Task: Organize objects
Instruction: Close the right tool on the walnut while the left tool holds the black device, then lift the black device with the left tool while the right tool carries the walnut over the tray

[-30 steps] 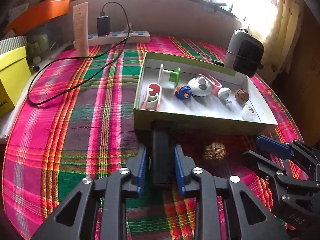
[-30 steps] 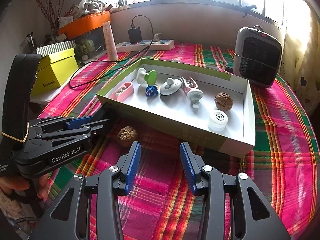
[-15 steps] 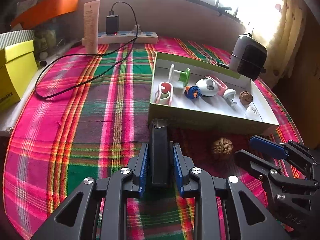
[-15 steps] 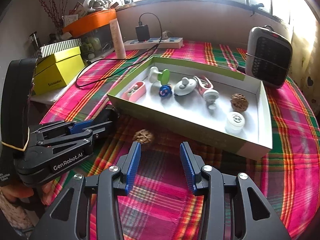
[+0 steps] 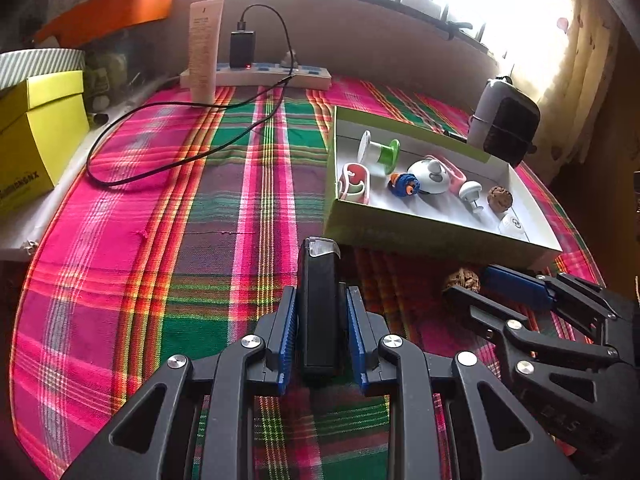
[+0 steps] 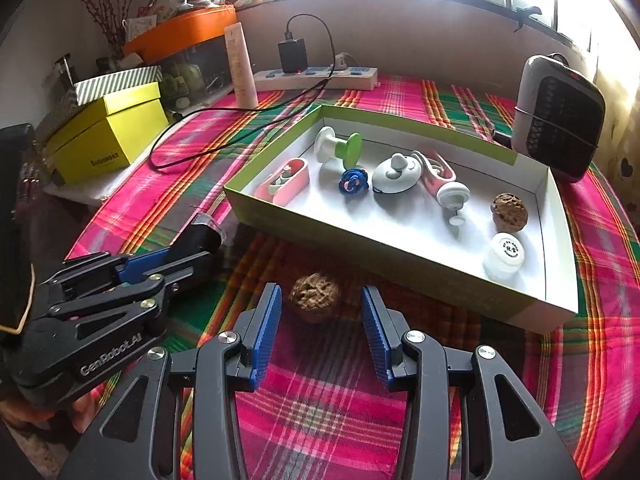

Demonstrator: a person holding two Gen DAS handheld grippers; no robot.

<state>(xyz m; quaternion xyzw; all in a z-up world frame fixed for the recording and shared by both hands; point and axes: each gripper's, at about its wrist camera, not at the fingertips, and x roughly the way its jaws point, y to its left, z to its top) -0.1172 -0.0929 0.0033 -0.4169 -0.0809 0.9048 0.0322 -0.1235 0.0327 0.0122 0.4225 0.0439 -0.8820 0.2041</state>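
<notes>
Holding: the left gripper (image 5: pixel 320 336) has its blue pads clamped on a slim black device with a clear end (image 5: pixel 318 304), lying lengthwise between them and pointing toward the tray.
Right gripper (image 6: pixel 320 320): jaws stand at a middling width with nothing between the pads; the loose walnut (image 6: pixel 315 297) sits on the cloth just ahead of the gap, not yet enclosed.
Just changed: the walnut now lies closer to the right jaws and more squarely between them than a second ago, while the left grip on the black device looks the same. Judged from this, the walnut is the next pickup and the device awaits placing.
Tray (image 6: pixel 256 216): a shallow green-edged box beyond both grippers, holding a pink clip, a green-and-white spool (image 6: pixel 338 148), a blue knot toy, a white round gadget, a second walnut (image 6: pixel 509 212) and a small white jar.
Tablecloth (image 5: pixel 120 280): pink and green plaid.
Far edge: power strip (image 6: pixel 316 76) with a black charger, a yellow box, a small heater.
Views differ: only the right camera shows the walnut's line-up with the jaws; only the left shows the pads pressing the device.
</notes>
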